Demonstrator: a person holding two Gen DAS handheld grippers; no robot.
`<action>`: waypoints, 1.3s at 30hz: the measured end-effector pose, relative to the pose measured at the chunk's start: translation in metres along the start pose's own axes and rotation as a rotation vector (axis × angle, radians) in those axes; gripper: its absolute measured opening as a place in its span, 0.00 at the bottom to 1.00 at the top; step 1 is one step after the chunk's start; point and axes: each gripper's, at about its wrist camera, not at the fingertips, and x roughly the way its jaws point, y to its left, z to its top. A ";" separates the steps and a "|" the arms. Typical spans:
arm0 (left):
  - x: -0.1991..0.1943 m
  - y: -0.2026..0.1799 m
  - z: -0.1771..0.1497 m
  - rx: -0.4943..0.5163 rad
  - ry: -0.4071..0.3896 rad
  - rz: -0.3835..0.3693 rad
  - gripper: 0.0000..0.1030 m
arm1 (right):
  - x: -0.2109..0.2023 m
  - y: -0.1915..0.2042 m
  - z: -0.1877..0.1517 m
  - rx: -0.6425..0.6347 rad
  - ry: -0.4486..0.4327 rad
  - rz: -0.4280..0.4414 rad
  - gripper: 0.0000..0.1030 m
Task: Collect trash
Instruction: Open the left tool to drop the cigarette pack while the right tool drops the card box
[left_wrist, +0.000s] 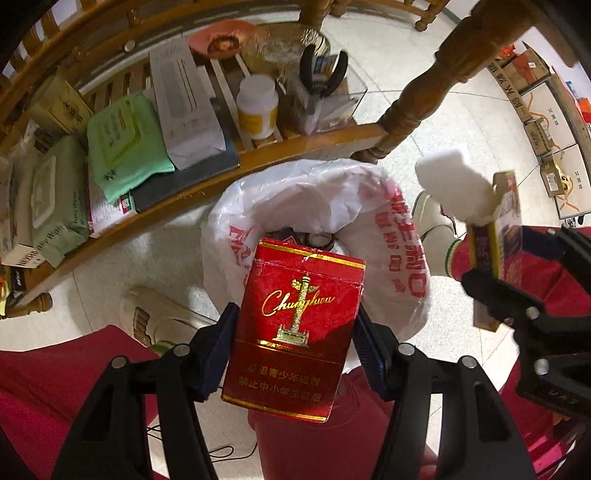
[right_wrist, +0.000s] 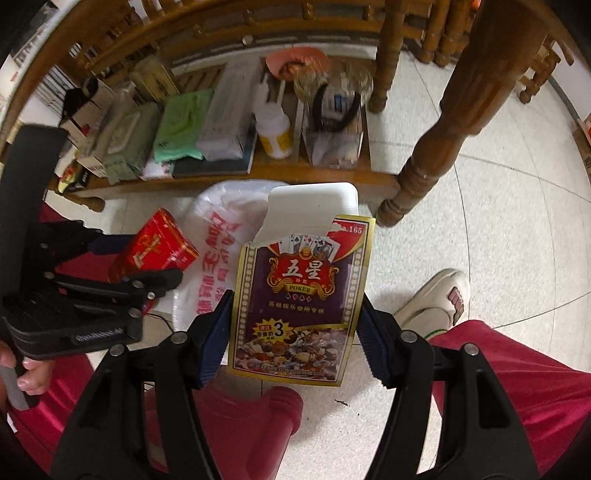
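Both boxes (left_wrist: 291, 332) over bag rim (left_wrist: 402, 236)

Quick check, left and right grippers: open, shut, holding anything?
Left gripper: shut on the red cigarette pack, above the white trash bag.
Right gripper: shut on the playing-card box, its torn top showing white.

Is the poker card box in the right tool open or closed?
Open. The poker card box has its top flap torn away, and a white insert sticks out of the top.
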 end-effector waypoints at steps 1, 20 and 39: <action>0.004 0.002 0.002 -0.006 0.011 -0.002 0.57 | 0.005 -0.001 0.001 0.006 0.013 0.007 0.60; 0.075 0.004 0.022 -0.075 0.180 -0.034 0.58 | 0.079 -0.004 0.006 0.021 0.195 0.028 0.60; 0.094 0.016 0.025 -0.148 0.248 -0.046 0.60 | 0.099 -0.004 0.011 0.067 0.247 0.114 0.64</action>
